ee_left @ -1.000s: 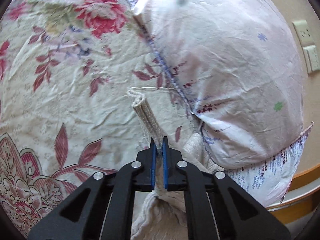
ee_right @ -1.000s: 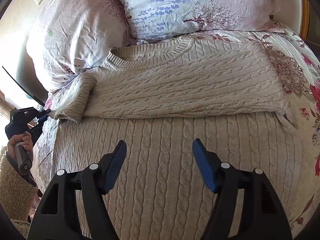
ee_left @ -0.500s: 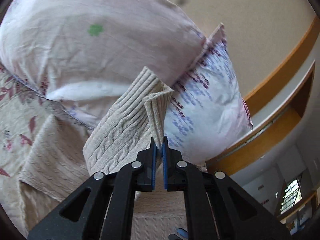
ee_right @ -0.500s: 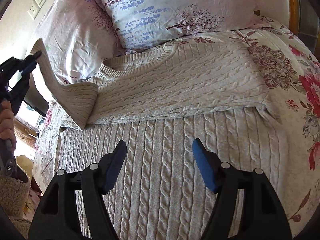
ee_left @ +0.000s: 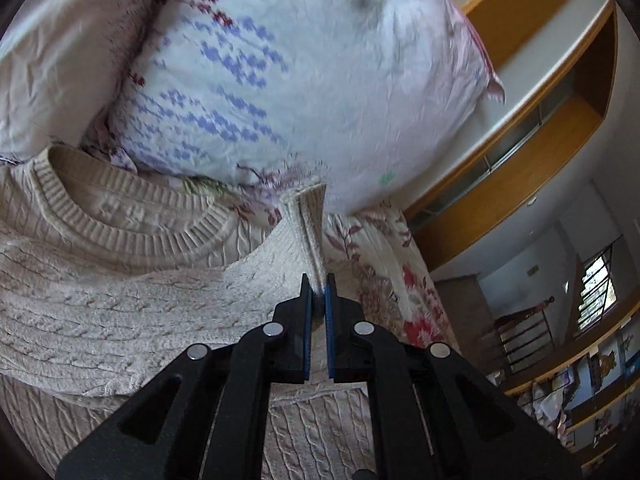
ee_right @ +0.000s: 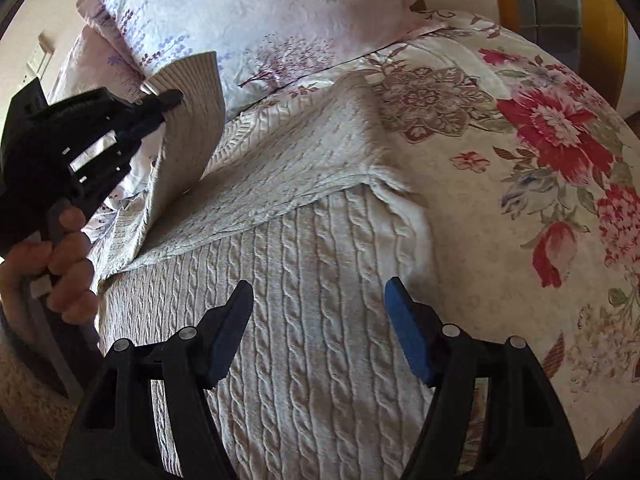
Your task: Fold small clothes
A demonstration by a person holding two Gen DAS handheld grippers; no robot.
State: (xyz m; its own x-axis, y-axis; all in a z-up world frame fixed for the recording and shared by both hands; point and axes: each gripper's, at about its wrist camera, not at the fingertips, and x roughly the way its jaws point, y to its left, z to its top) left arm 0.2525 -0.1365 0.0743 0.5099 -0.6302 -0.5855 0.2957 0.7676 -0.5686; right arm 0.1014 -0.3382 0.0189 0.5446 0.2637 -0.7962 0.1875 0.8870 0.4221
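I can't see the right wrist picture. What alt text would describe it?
A cream cable-knit sweater lies on a floral bedspread, and the left gripper, held in a person's hand, lifts one sleeve cuff toward the pillows. In front, the right gripper hovers open over the sweater.

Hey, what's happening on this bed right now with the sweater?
A person is folding a cream cable-knit sweater spread on a floral bedspread. The left hand-held gripper is shut on the ribbed cuff of one sleeve, holding it lifted above the sweater's body, near the lilac-patterned pillow. The right hand-held gripper hovers open over the lower half of the sweater, gripping nothing.
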